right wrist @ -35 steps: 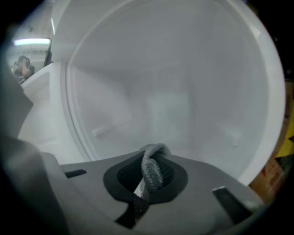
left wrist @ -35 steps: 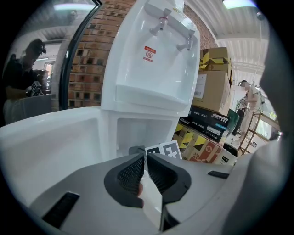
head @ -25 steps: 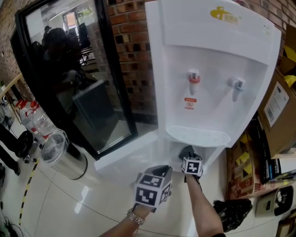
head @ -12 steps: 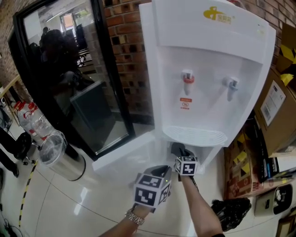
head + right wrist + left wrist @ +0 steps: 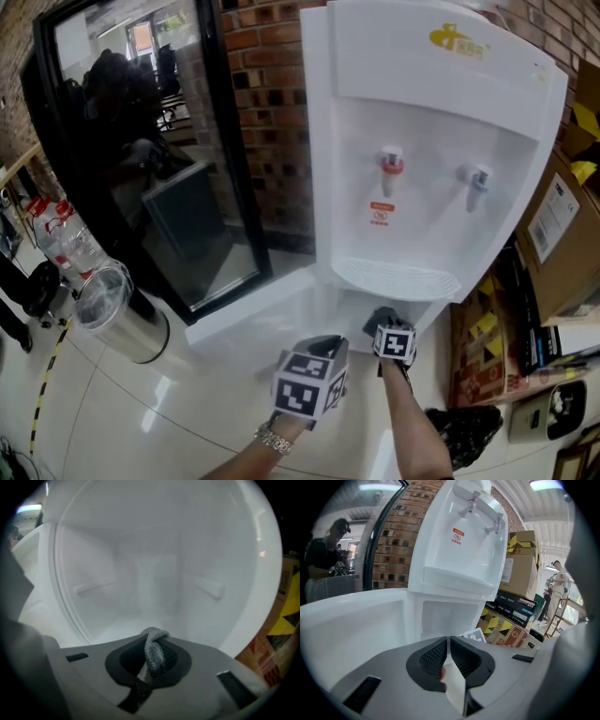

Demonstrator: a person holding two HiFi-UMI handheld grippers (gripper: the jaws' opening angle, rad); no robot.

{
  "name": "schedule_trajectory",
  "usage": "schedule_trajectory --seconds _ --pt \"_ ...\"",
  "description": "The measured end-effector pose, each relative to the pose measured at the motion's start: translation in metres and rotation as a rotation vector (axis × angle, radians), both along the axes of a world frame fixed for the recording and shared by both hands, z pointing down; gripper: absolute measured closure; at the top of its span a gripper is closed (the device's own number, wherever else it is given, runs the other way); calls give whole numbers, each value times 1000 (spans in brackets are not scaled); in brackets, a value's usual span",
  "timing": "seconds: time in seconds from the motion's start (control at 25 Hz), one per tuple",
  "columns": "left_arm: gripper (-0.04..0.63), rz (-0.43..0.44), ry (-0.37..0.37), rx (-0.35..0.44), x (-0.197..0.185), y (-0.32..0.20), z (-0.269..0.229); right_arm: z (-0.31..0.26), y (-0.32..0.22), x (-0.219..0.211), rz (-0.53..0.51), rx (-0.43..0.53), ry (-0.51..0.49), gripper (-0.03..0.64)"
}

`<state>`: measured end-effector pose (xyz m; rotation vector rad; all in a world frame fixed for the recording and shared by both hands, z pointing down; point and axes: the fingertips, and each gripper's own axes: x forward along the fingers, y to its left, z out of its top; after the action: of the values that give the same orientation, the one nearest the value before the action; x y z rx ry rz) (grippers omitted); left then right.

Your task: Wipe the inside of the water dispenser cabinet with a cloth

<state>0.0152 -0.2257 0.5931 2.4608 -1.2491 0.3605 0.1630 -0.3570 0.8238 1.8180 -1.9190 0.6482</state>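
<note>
The white water dispenser (image 5: 431,159) stands against a brick wall, and its lower cabinet (image 5: 356,307) is open with the door (image 5: 253,323) swung out to the left. My right gripper (image 5: 393,341) is at the cabinet's mouth, under the drip tray. In the right gripper view it (image 5: 152,641) is shut on a grey cloth (image 5: 154,654) and faces the white inner walls (image 5: 154,573). My left gripper (image 5: 309,380) hangs back in front of the door. In the left gripper view its jaws (image 5: 448,644) are shut with no cloth in them, and the cabinet (image 5: 450,618) lies ahead.
A black-framed glass panel (image 5: 178,169) leans left of the dispenser. A steel bin (image 5: 117,314) and plastic bottles (image 5: 56,234) stand on the tiled floor at far left. Cardboard boxes (image 5: 562,234) and a black bag (image 5: 464,431) crowd the right side.
My right gripper with the cloth has shifted slightly to the right at the cabinet mouth. The left gripper has stayed in place.
</note>
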Motion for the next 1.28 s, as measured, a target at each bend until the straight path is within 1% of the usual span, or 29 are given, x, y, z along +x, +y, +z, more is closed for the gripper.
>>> schedule_trajectory --seconds 0.08,0.2,0.32,0.44,0.52,0.6,0.72,0.84,0.96,1.16,1.2,1.28 --pt "574 -6 5 -1 0 -2 2 5 5 3 6 -16 6 609" --pt "574 -14 13 -1 3 -5 1 -1 9 -2 -21 -4 17 609" --pt "574 -40 -7 -2 0 -4 -3 -20 21 -13 -38 3 -2 609" --pt "577 -76 -41 -20 -2 12 -16 -48 59 -27 -33 -21 -27 609" --pt "578 -64 -42 -61 8 31 -34 -77 96 -28 -30 -62 -37 609" --pt "578 -40 -50 -104 18 51 -61 -121 129 -30 -42 -94 -53 609" --pt "586 -23 -68 -133 25 69 -124 -213 160 -26 -29 -90 -61 609" --pt "586 -13 -80 -143 32 88 -209 -312 186 -19 -11 -88 -63 609" --pt "584 -7 -72 -129 42 94 -309 -427 196 -18 -13 -61 -73 609" --pt "586 9 -68 -100 53 89 -464 -618 198 -22 -41 4 -84 609" --pt "586 14 -65 -93 55 90 -493 -650 201 -23 -39 11 -89 609" --pt "586 13 -54 -82 56 95 -549 -697 211 -22 -28 4 -104 609"
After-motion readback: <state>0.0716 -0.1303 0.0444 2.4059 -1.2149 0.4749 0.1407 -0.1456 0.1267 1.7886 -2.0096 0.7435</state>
